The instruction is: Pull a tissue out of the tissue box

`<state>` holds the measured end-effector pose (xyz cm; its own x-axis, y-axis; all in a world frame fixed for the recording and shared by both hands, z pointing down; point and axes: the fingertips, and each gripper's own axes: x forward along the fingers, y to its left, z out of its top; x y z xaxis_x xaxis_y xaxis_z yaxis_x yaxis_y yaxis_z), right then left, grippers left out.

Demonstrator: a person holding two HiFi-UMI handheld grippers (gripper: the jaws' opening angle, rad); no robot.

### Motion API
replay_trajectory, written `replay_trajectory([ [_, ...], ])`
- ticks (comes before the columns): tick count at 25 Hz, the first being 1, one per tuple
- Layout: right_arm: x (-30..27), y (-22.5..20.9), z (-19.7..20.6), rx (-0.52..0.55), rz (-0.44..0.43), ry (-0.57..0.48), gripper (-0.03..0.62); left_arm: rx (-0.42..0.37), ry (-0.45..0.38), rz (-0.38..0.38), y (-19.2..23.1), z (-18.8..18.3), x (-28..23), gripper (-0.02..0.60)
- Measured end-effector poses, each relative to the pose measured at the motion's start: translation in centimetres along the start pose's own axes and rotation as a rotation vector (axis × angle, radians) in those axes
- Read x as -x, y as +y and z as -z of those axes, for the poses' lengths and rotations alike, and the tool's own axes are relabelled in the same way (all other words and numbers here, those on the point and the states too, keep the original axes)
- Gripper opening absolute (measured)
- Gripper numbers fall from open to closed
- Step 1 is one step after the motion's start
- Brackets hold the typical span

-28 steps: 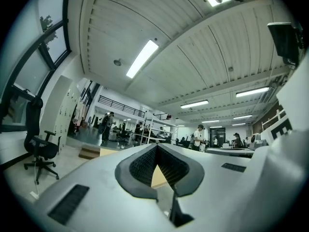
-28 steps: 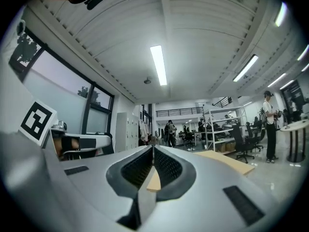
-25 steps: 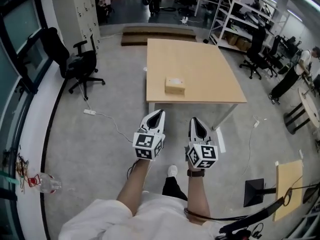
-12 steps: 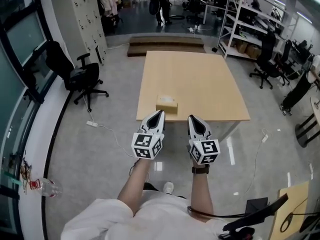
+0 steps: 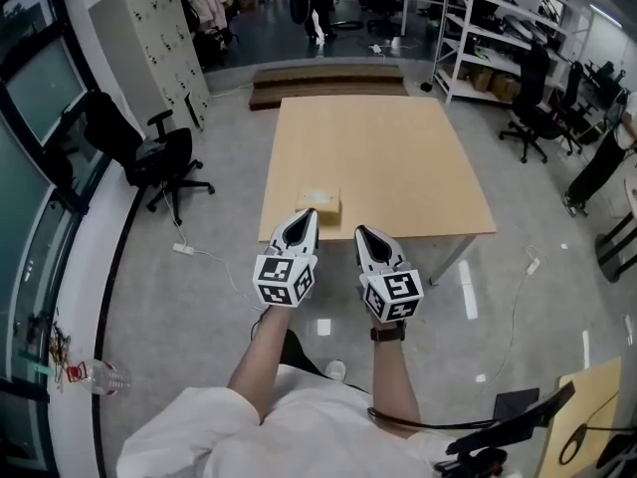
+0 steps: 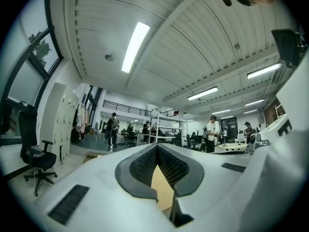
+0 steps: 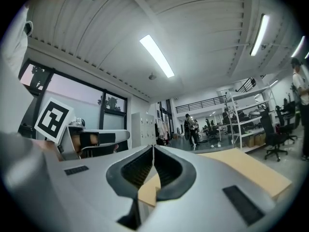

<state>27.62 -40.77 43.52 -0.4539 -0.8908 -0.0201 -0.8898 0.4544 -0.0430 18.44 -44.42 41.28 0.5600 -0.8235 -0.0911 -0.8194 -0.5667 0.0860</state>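
The tan tissue box [image 5: 318, 200] sits near the front left edge of the wooden table [image 5: 378, 147]; its lower edge is hidden behind my left gripper. In the head view my left gripper [image 5: 308, 213] is held level in the air with its tip just before the box, jaws shut and empty. My right gripper [image 5: 360, 232] hovers beside it over the table's front edge, also shut on nothing. In the left gripper view [image 6: 157, 146] and the right gripper view [image 7: 153, 148] the jaw tips meet, with only table top [image 7: 241, 163] beyond.
A black office chair [image 5: 149, 152] and grey lockers [image 5: 149, 28] stand at the left. A low wooden platform [image 5: 328, 80] lies behind the table, metal shelving [image 5: 498, 18] at the back right. A power strip with cable [image 5: 183, 250] lies on the floor.
Both grippers have moved forward to the table's front edge, still shut. The tissue box, earlier well ahead of them, now lies just beyond the left gripper's tip.
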Motion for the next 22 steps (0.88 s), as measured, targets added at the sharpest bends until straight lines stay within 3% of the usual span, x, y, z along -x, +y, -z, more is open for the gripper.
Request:
replay_trajectory([
  [10, -4.0, -2.4, -0.6, 0.022, -0.026, -0.005, 0.011, -0.015, -0.014, -0.002, 1.3, -0.2, -3.8, -0.009],
  [22, -13.4, -5.3, 1.2, 0.027, -0.022, 0.024, 0.011, 0.0, 0.009, -0.015, 8.9, 2.2, -9.3, -0.009],
])
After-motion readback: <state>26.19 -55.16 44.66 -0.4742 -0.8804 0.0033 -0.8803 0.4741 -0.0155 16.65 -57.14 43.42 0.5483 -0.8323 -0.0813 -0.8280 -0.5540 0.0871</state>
